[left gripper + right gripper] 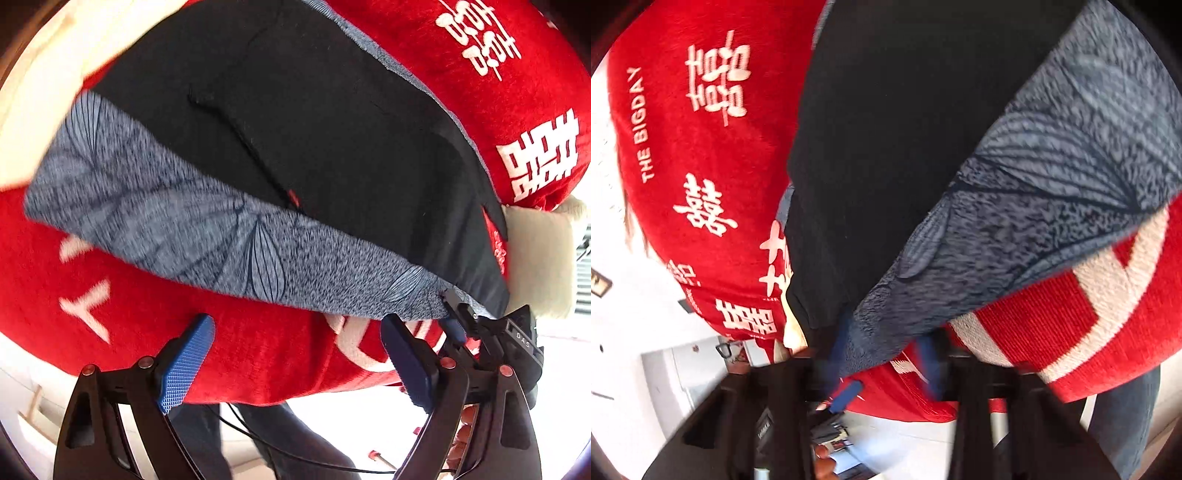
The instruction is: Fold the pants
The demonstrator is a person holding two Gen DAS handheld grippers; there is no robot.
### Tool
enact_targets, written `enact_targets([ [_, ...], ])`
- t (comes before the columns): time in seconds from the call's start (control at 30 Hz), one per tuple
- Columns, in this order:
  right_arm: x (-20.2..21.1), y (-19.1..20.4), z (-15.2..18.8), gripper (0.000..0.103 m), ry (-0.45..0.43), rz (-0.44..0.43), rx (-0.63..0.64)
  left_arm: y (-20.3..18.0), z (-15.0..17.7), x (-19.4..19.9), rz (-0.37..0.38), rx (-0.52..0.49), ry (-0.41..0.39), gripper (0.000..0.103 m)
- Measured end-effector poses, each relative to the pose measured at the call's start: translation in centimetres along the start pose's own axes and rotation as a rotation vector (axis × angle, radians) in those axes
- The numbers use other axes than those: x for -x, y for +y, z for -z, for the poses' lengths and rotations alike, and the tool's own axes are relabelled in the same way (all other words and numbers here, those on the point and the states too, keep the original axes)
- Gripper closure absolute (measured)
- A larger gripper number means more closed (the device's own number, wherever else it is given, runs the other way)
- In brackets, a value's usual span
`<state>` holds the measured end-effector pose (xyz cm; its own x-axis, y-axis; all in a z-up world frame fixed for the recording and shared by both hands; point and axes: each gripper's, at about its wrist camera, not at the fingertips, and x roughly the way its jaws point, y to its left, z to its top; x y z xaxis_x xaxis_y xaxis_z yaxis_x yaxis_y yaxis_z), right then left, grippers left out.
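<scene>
The pants [303, 125] are black on one face and mottled grey-blue with a leaf print on the other. They lie across a red blanket [236, 350]. My left gripper [295, 354] is open and empty, its blue pads just below the grey-blue edge [207, 236]. The right gripper shows at that edge's lower right corner [458, 314] in the left wrist view. In the right wrist view the pants [894, 140] fill the middle, and my right gripper [886, 365] has its blue pads [846, 395] around the grey-blue corner [886, 332], blurred.
The red blanket [701, 155] has white characters and the words THE BIGDAY. A cream pillow [539, 258] lies at the right, a cream surface [44, 92] at the upper left. White floor [905, 450] and a cable [280, 450] show below.
</scene>
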<state>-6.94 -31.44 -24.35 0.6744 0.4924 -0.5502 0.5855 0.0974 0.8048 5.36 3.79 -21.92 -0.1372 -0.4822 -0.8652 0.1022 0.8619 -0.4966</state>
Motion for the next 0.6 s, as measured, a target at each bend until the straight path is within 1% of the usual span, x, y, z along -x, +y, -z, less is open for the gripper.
enact_targets([
  [0.07, 0.6, 0.6, -0.1, 0.093, 0.0, -0.046, -0.006, 0.3, 0.3, -0.2, 0.019, 0.023, 0.009, 0.011],
  [0.1, 1.0, 1.3, -0.1, 0.094, 0.005, -0.064, 0.011, 0.3, 0.2, -0.3, 0.025, 0.035, 0.008, 0.011],
  [0.17, 1.5, 2.5, 0.0, 0.094, 0.014, -0.077, 0.041, 0.4, -0.1, -0.3, 0.04, 0.068, -0.004, 0.011],
  [0.2, 1.9, 3.4, -0.1, 0.094, 0.023, -0.082, 0.06, 0.7, -0.5, -0.1, 0.059, 0.098, -0.015, 0.011],
  [0.27, 2.3, 4.3, -0.3, 0.094, 0.035, -0.079, 0.083, 0.9, -1.4, 0.2, 0.082, 0.14, -0.04, 0.011],
  [0.37, 2.3, 4.8, -0.6, 0.094, 0.051, -0.055, 0.107, 0.9, -2.9, 0.6, 0.078, 0.179, -0.076, 0.012],
  [0.4, 2.2, 4.9, -0.6, 0.094, 0.058, -0.044, 0.112, 0.7, -3.4, 0.7, 0.067, 0.174, -0.083, 0.03],
  [0.43, 2.2, 4.7, -0.6, 0.094, 0.061, -0.039, 0.111, 0.5, -3.7, 0.5, 0.064, 0.159, -0.077, 0.055],
  [0.47, 2.1, 4.5, -0.6, 0.094, 0.064, -0.033, 0.106, 0.6, -4.1, 0.2, 0.076, 0.145, -0.06, 0.068],
  [0.5, 1.6, 4.6, -0.7, 0.093, 0.067, -0.026, 0.103, 0.8, -4.3, 0.1, 0.079, 0.149, -0.057, 0.073],
  [0.53, 1.4, 4.3, -0.8, 0.09, 0.068, -0.008, 0.098, 1.0, -4.4, -0.1, 0.073, 0.146, -0.057, 0.081],
  [0.57, 1.3, 3.9, -0.8, 0.09, 0.068, 0.009, 0.093, 1.1, -4.5, -0.1, 0.068, 0.134, -0.052, 0.087],
  [0.6, 0.9, 3.5, -0.8, 0.09, 0.064, 0.041, 0.076, 1.2, -4.5, 0.1, 0.068, 0.129, -0.052, 0.087],
])
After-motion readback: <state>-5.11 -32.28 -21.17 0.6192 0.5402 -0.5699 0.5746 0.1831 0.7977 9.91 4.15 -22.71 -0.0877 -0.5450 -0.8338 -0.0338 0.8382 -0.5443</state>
